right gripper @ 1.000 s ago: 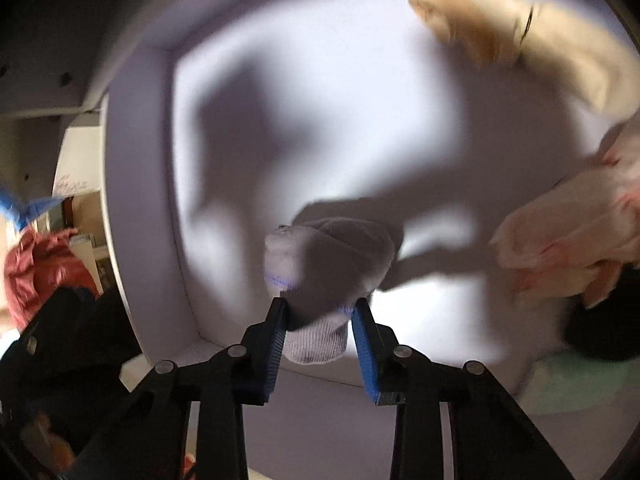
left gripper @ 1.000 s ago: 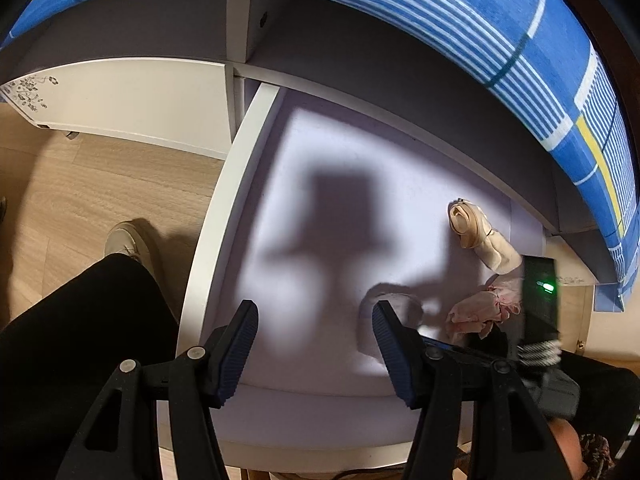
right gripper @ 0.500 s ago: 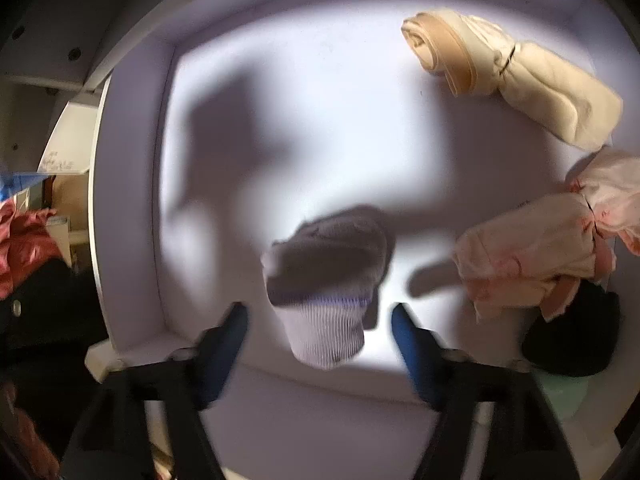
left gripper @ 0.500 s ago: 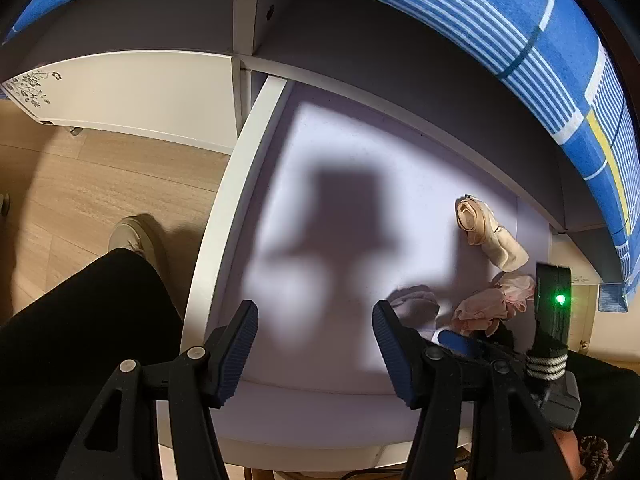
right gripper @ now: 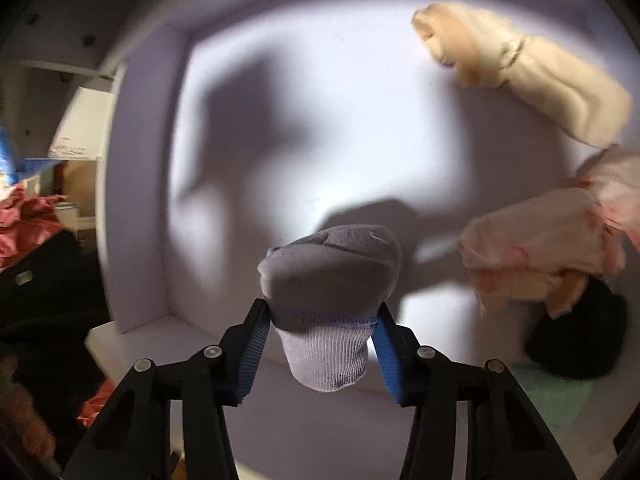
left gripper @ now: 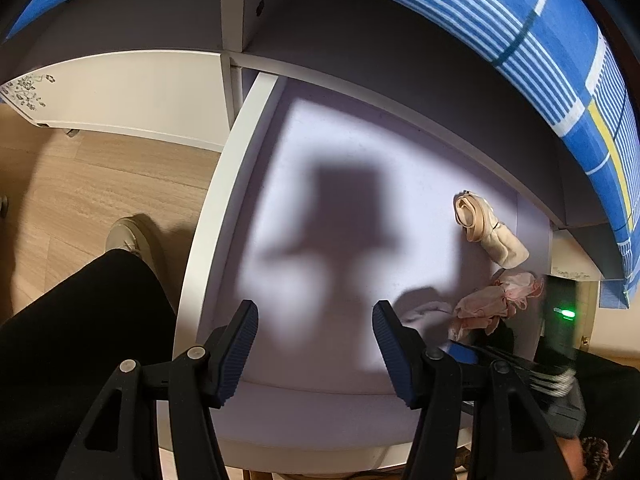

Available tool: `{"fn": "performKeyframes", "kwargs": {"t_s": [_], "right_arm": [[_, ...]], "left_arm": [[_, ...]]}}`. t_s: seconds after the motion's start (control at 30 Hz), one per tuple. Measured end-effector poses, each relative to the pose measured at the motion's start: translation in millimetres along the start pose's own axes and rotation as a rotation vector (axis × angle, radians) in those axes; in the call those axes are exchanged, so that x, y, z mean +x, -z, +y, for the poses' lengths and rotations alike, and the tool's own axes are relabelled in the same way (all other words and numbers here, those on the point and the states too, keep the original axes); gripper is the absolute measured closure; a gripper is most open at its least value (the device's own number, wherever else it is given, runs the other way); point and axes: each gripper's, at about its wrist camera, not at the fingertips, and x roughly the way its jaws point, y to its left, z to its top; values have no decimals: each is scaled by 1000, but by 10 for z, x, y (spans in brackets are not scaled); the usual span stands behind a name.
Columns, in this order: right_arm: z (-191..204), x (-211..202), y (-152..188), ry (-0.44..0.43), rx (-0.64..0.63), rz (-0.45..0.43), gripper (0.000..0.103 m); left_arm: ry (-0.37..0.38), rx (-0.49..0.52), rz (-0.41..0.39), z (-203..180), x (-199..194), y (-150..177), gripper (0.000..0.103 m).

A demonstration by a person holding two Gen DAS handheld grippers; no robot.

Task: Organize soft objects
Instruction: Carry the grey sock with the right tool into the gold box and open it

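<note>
Now the right tongs (right gripper: 320,344) are closing, and their pads already press on the grey sock (right gripper: 332,280), low in the drawer (right gripper: 136,208) near the pink cloth (right gripper: 532,256). Left tongs (left gripper: 314,344) hang released, nothing between them.

Right tongs (right gripper: 322,320) closing, pads touching grey-white sock (right gripper: 330,276).

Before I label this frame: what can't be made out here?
- Black item, right wrist view: too dark to identify.
- Rolled grey sock, left wrist view: partly behind the left gripper.
- Right gripper, closing around the sock: whether its pads press yet is unclear.
</note>
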Motion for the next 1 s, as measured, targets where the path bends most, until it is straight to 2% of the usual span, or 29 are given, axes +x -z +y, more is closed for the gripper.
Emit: {"fn": "performKeyframes", "kwargs": {"t_s": [0.2, 0.4, 0.6, 0.73, 0.83, 1.0], "right_arm": [[151, -576, 128, -88, -43, -82, 52], [487, -1237, 461, -149, -189, -186, 52], [710, -2323, 591, -221, -322, -344, 51], [978, -2935, 421, -238, -382, -459, 51], [1089, -3125, 167, -199, -382, -519, 51], [1249, -3210, -335, -117, -356, -564, 51]], "left_arm": [[-4, -4, 7, 22, 25, 9, 43], [-14, 13, 14, 3, 54, 18, 43], [-10, 12, 19, 19, 62, 26, 43], [-4, 20, 24, -14, 67, 33, 43], [2, 22, 24, -22, 63, 34, 43], [13, 15, 22, -7, 57, 32, 43]]}}
